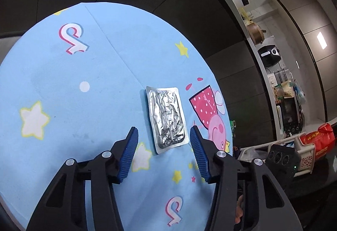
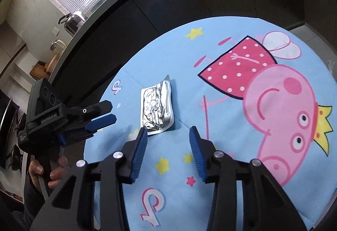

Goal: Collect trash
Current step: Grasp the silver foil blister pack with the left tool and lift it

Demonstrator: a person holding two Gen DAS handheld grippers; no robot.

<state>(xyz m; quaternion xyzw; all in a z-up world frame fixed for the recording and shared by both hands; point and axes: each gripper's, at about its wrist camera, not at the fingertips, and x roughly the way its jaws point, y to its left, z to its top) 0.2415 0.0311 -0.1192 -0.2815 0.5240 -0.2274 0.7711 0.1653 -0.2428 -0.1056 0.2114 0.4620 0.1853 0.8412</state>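
Note:
A crumpled silver foil packet point(image 1: 167, 118) lies flat on the blue cartoon tablecloth point(image 1: 84, 109). My left gripper point(image 1: 163, 133) is open and empty, its blue fingers either side of the packet's near end, slightly above it. In the right wrist view the same packet point(image 2: 157, 108) lies just ahead of my right gripper point(image 2: 168, 133), which is open and empty. The left gripper point(image 2: 105, 113) also shows there, at the table's left edge, left of the packet, held by a hand.
The round table's cloth point(image 2: 263, 167) carries a pink pig print. A dark kitchen counter point(image 2: 118, 5) with a kettle point(image 2: 73, 21) and tap runs behind. A white basket point(image 1: 303, 155) and red bag point(image 1: 318, 140) sit off the table's right.

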